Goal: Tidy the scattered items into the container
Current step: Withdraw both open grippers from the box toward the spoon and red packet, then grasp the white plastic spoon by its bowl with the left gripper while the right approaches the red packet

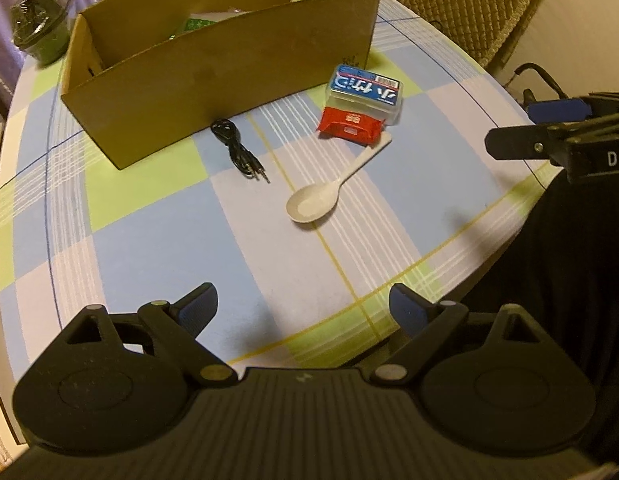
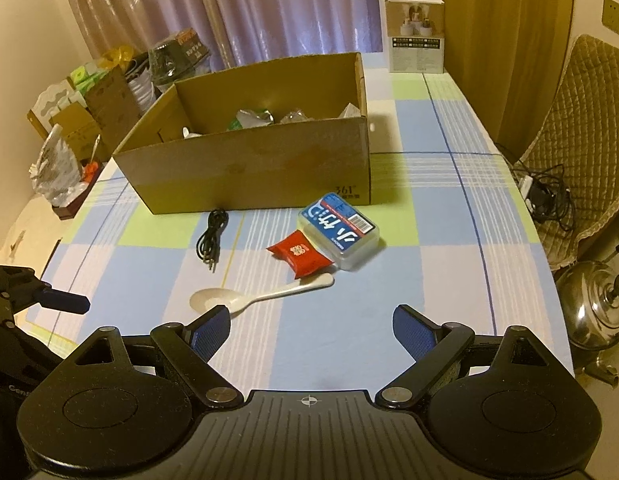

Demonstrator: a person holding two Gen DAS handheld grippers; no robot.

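Here, open brown cardboard box [image 2: 249,168]

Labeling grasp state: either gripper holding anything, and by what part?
Nothing held. Left gripper and right gripper are both open above the table; the spoon lies untouched.

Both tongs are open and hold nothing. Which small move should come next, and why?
Probably ease the right tongs forward and down over the white spoon. It lies nearest, just ahead of their left finger, flat on the tablecloth, still outside the cardboard box. Its handle tip is beside the red packet, so gripping near the bowl seems safer.
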